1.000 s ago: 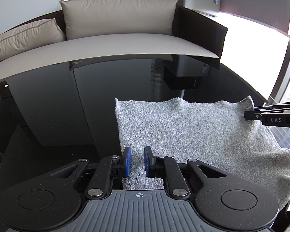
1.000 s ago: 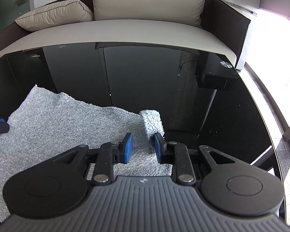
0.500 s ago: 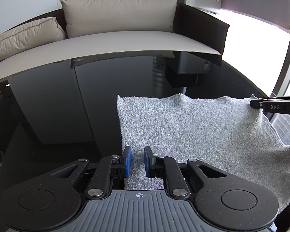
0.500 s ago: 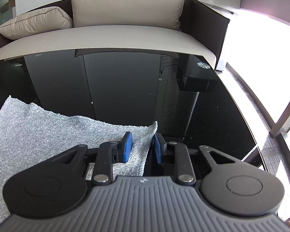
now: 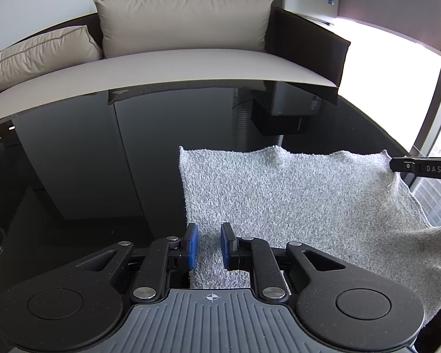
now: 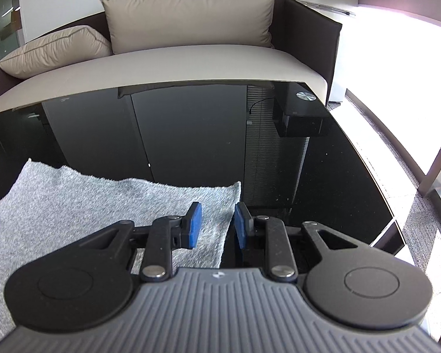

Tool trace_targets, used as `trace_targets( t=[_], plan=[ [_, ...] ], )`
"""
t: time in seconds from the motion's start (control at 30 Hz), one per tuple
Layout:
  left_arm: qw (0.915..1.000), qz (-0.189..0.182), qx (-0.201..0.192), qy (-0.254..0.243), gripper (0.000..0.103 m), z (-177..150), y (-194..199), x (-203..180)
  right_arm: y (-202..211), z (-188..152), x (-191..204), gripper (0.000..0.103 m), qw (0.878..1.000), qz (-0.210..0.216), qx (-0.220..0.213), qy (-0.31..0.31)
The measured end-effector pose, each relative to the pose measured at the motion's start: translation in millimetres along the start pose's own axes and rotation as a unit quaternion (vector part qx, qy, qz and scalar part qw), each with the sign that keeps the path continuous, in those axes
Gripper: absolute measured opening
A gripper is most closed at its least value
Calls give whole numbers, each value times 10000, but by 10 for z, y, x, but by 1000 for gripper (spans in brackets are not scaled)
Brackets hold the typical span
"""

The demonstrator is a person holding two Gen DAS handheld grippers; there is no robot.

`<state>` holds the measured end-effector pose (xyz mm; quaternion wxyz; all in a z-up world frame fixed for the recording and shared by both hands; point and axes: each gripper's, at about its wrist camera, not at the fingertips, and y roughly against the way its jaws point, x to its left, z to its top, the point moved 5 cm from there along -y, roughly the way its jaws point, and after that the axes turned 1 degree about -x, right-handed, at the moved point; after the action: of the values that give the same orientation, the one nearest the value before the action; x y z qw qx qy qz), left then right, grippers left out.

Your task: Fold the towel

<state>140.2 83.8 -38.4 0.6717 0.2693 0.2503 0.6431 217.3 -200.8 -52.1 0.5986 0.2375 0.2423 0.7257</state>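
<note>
On one black table, one grey towel; two grippers' fingers slightly apart, perhaps gripping nothing.

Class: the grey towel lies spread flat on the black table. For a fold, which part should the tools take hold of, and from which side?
Grip the two near corners of the towel, one per tool, coming in low from the near edge. The towel lies flat on the table, so only its edges give the pads something to pinch, and the left tool and right tool already straddle those edges.
</note>
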Motion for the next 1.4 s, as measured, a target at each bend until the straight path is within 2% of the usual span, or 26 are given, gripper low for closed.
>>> trace_targets(
  t=[0.17, 0.57, 0.87, 1.03, 1.13, 1.2, 1.33, 1.4],
  plan=[
    [10000, -14, -11, -7, 15, -4, 12, -19, 51, -115, 154, 26, 9988, -71, 73, 474],
    [10000, -28, -15, 28, 16, -25, 38, -7, 10, -114, -10, 26, 9985, -391, -14, 390],
    [9999, -37, -33, 93, 21, -83, 110, 16, 103, -114, -84, 26, 9995, -269, -150, 70],
    [9999, -31, -57, 132, 30, -149, 187, 5, 257, -156, -88, 30, 9995, -191, -259, -3],
    [9999, -6, -79, 140, 36, -211, 255, 0, 349, -198, -89, 39, 9994, -190, -302, -31],
    [9998, 28, -104, 152, 44, -236, 292, 2, 394, -234, -91, 39, 9994, -184, -302, -68],
    [9996, 48, -164, 202, 50, -281, 375, 18, 484, -326, -64, 41, 9995, -121, -274, -49],
    [9996, 53, -170, 220, 59, -305, 416, 19, 563, -381, -46, 56, 9995, -129, -299, -3]
  ],
)
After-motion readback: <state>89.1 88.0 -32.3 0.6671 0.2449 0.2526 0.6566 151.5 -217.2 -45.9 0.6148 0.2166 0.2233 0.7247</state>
